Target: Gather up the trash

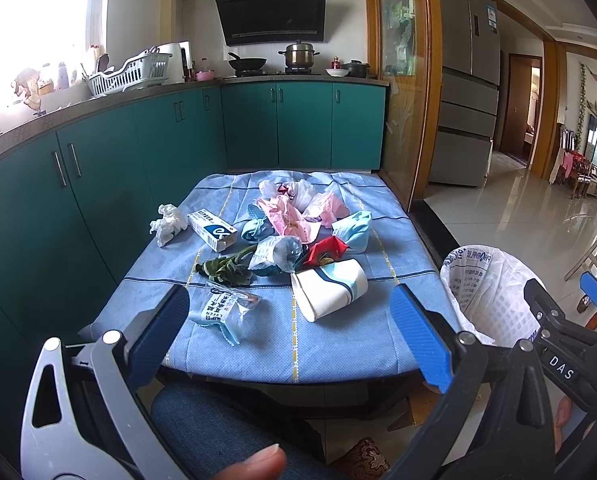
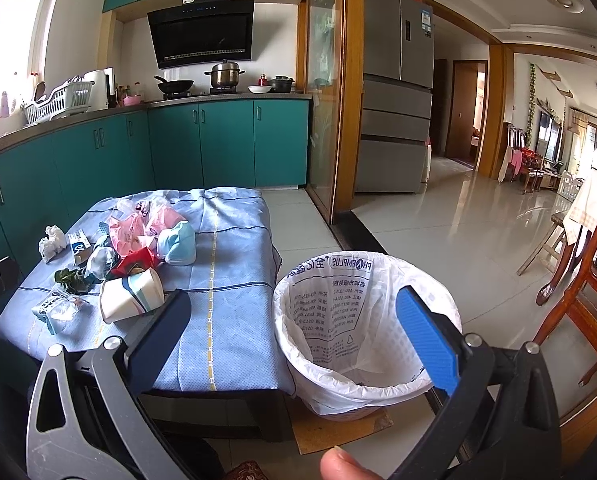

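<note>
On blue cloth (image 1: 338,344): crumpled trash pile (image 1: 286,224); paper cup (image 1: 330,290) on side | bin (image 2: 362,336) white-lined

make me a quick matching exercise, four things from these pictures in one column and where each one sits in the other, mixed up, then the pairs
Things:
1. paper cup
2. crumpled tissue
3. trash bin
4. steel pot

Places:
A. on the stove at the back counter
B. on the floor, right of the table
C. lying on its side at the near edge of the trash pile
D. far left of the table, beside the white and blue box

Pairs: 1-C, 2-D, 3-B, 4-A
</note>
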### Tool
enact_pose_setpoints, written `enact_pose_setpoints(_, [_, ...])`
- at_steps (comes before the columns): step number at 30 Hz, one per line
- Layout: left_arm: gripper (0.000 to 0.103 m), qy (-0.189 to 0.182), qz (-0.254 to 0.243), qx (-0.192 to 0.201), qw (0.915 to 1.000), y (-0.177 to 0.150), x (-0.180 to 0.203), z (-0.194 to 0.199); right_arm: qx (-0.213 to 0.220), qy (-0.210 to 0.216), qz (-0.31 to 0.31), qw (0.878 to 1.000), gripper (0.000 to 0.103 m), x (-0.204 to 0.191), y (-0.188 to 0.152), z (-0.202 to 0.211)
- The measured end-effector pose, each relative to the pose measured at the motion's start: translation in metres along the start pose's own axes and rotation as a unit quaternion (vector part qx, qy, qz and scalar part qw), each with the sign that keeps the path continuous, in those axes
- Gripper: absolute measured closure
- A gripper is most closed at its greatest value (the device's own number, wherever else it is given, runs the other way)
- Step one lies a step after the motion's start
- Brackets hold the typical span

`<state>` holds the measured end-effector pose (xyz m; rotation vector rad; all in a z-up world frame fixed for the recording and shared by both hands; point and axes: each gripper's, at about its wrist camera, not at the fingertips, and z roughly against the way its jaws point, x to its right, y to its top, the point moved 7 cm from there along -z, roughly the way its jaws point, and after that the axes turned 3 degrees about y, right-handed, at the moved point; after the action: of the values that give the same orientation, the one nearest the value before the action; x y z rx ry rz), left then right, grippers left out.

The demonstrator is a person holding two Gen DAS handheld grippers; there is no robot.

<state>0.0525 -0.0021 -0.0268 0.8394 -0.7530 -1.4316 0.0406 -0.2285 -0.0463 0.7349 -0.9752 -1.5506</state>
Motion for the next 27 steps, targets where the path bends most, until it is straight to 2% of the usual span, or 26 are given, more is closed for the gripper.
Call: enact_pose_setpoints(27, [0.003, -0.004, -0.002, 0.002, 1.0, -0.0019, 0.0007, -0.0021, -0.006, 0.001, 0.003, 1.0, 0.003, -0.0039, -0.0039, -0.005])
